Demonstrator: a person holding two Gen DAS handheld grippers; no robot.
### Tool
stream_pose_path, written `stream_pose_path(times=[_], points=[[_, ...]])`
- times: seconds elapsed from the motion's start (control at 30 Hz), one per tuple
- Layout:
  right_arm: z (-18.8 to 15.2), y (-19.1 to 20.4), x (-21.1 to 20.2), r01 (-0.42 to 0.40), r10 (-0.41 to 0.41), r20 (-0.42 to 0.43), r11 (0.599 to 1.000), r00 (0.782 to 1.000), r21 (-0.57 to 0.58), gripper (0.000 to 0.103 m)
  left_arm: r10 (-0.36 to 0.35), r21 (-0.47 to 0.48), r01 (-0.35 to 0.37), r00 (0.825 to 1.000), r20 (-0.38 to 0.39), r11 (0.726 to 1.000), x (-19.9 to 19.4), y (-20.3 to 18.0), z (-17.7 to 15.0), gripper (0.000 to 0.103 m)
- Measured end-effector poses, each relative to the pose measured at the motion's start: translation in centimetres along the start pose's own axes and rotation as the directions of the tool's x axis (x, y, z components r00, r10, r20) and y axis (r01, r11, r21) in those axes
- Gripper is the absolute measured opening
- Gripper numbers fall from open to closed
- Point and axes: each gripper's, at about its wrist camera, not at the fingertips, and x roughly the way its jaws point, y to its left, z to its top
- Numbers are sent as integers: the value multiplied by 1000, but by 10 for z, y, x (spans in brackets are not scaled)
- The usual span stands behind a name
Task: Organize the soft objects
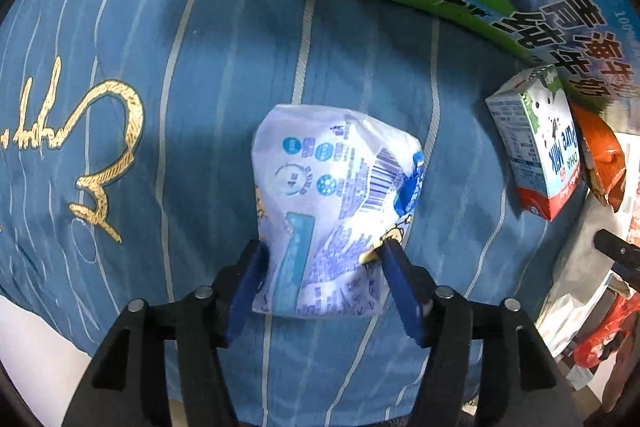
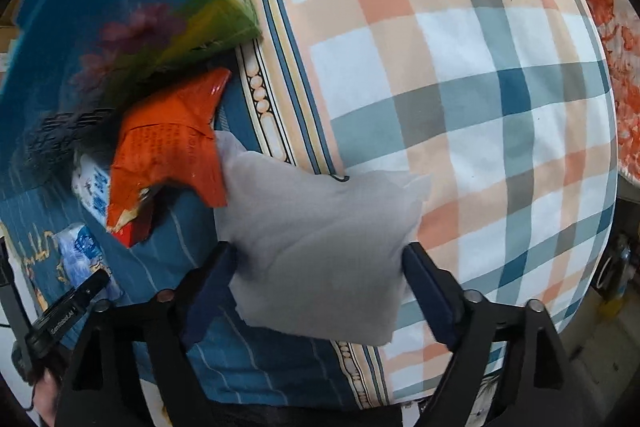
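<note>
Left gripper (image 1: 320, 255) pinches the white-and-blue printed soft tissue pack (image 1: 334, 203) at centre frame, over the blue striped bedsheet (image 1: 200, 107). Right gripper (image 2: 320, 259) clamps the plain grey fabric pouch (image 2: 320, 247) lower centre, probably for sorting.

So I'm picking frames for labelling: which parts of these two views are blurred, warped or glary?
Left wrist view: the tissue pack is sharp, its print readable; fisheye bends the bedsheet stripes; the far right edge smears. Right wrist view: the big milk box is heavily blurred; a small glare spot sits on the orange snack bag; the grey pouch is evenly lit.
</note>
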Motion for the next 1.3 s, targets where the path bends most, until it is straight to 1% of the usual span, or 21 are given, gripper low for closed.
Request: stream_pose_path(times=[0.07,0.13,0.2,0.27,0.3,0.33,0.37,0.43,0.47,0.5,0.53,0.6,0.63,0.67,0.73,0.87,0.9,1.07,1.17,1.27,1.3], points=[[1,3,4,21,-21,4,1000,1000,-5,93,7,2,-7,1000,18,1000,5,-1,-2,60],[2,8,7,49,-49,15,999,999,-18,97,5,-3,-5,1000,31,1000,7,-2,-1,59],[2,13,14,80,-80,3,996,997,-38,98,6,-4,-6,999,42,1000,5,-6,1,58],[2,16,17,99,-99,5,994,995,-54,97,2,-3,-2,998,67,1000,0,-5,-3,54],[2,20,19,108,-107,9,993,994,-57,95,-2,-5,3,997,81,1000,-4,-19,-4,52],[1,21,18,114,-113,15,992,993,-58,90,-6,-4,6,996,89,1000,-7,-14,-8,49],[0,29,21,119,-118,18,991,993,-64,88,-8,-5,8,995,95,1000,-11,-18,-10,47],[-3,32,16,118,-116,29,991,993,-70,76,-13,-2,14,993,114,1000,-14,-20,-15,43],[-10,42,15,118,-116,36,990,993,-75,73,-15,1,14,993,120,1000,-16,-24,-18,42],[-16,40,11,117,-113,45,990,993,-81,69,-17,5,17,992,126,1000,-19,-27,-26,42],[-19,44,7,114,-110,55,990,992,-86,67,-23,13,22,991,132,1000,-21,-31,-30,41],[-27,49,-1,112,-105,75,988,992,-104,67,-31,23,28,988,150,999,-28,-37,-38,41],[-35,50,-3,103,-94,79,988,992,-112,66,-34,32,29,987,158,999,-30,-45,-41,41],[-36,60,-9,87,-78,79,989,994,-118,66,-34,38,28,986,162,999,-33,-47,-41,41],[-44,55,-17,57,-46,79,989,996,-133,66,-35,56,25,984,176,998,-41,-51,-52,41],[-66,61,-30,54,-35,112,983,993,-173,66,-37,93,19,979,200,996,-51,-74,-73,40],[-72,64,-34,50,-28,121,982,992,-181,66,-35,100,15,978,207,995,-55,-73,-73,40],[-98,78,-47,28,3,147,977,989,-213,65,-37,148,-2,964,262,989,-81,-94,-90,40],[-113,81,-64,13,28,171,972,985,-235,65,-58,171,7,954,295,985,-101,-100,-99,40],[-126,84,-87,2,51,202,968,978,-250,65,-77,194,12,939,335,981,-127,-105,-107,40],[-129,81,-97,-1,58,216,967,975,-255,65,-86,198,15,931,355,980,-138,-107,-111,40]])
